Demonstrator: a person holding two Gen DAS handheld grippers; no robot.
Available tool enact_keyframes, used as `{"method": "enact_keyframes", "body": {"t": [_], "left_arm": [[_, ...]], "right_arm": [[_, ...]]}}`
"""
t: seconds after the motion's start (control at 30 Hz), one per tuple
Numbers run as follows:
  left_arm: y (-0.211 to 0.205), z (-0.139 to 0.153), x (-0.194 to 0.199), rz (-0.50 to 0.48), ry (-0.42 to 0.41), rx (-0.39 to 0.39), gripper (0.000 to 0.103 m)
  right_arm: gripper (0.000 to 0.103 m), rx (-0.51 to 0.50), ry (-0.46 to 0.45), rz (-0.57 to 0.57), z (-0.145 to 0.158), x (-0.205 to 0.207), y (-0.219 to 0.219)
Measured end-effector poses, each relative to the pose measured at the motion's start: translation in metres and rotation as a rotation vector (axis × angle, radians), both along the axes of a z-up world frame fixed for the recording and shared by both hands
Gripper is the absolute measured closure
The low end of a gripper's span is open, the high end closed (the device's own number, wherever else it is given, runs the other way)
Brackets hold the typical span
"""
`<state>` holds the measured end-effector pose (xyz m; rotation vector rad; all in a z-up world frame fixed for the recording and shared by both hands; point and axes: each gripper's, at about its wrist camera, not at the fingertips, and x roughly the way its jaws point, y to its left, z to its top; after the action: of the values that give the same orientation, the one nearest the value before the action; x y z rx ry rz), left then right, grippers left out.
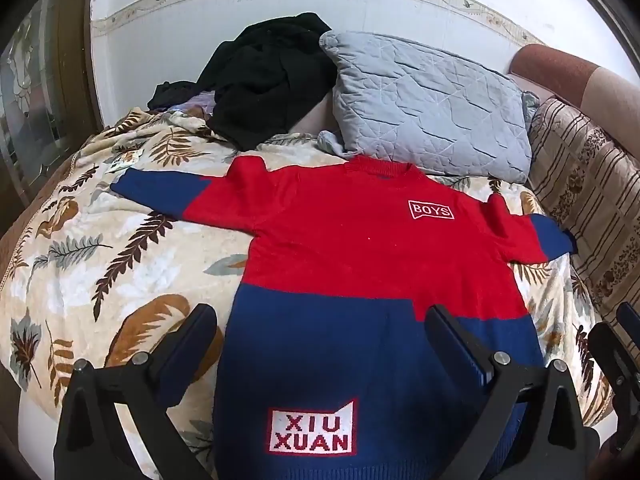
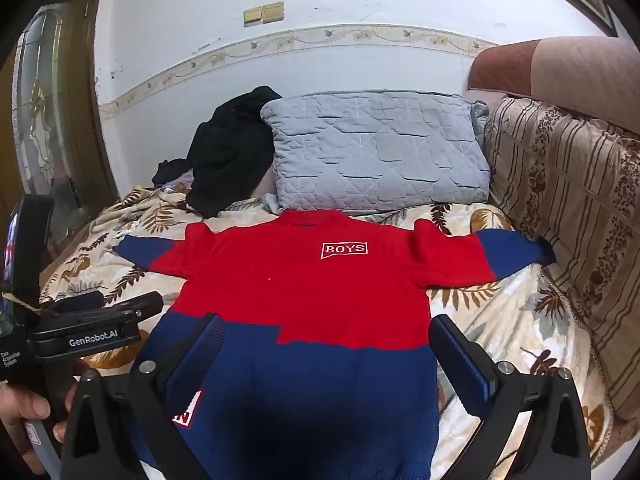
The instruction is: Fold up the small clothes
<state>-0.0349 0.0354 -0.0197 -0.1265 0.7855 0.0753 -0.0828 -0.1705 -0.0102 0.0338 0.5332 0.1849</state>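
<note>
left sleeve: the sweater (image 1: 360,264) lies flat, front up, on the leaf-print blanket (image 1: 100,264) of the bed; its left sleeve (image 1: 160,196) runs out ahead of the left claw and off to that claw's left, red near the shoulder, blue at the cuff.
left claw: left claw (image 1: 320,328) stands wide, nothing between its jaws; it hangs over the hem's left part, the left jaw above bare blanket just outside the sweater's side edge, the right jaw above the blue band.
sweater axis: long axis runs straight away from both claws, hem nearest, collar (image 1: 380,162) farthest, touching or just short of the grey pillow (image 1: 432,104); cannot tell which.
right claw: right claw (image 2: 324,340) also wide and empty; left jaw over the blue band, right jaw over blanket just beyond the sweater's right edge.
right sleeve: right sleeve (image 2: 492,252) lies ahead and to the right of the right claw, cuff reaching the striped cushion (image 2: 560,208).
nearer claw: each sleeve is nearer its own-side claw.
judgement: folding not yet begun; the likely first move is each sleeve inward across the chest.
background: black garment (image 2: 232,152) heaped well beyond, left of the pillow.
</note>
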Motion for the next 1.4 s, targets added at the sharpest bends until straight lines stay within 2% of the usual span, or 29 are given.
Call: {"method": "enact_keyframes", "body": {"t": [0.47,1.0,1.4], "left_arm": [[0.000,-0.002,0.001,-0.001,0.006,0.002,0.000],[-0.002,0.000,0.001,-0.006,0.001,0.011,0.000],[-0.002,0.001,0.000,-0.009,-0.003,0.011,0.000]], "right_arm": [[0.000,0.020,-0.012,-0.001,0.000,0.008,-0.001],[0.000,0.000,-0.013,-0.023,0.006,0.008,0.000],[0.000,0.039,-0.021,-0.028,0.010,0.010,-0.003]]}}
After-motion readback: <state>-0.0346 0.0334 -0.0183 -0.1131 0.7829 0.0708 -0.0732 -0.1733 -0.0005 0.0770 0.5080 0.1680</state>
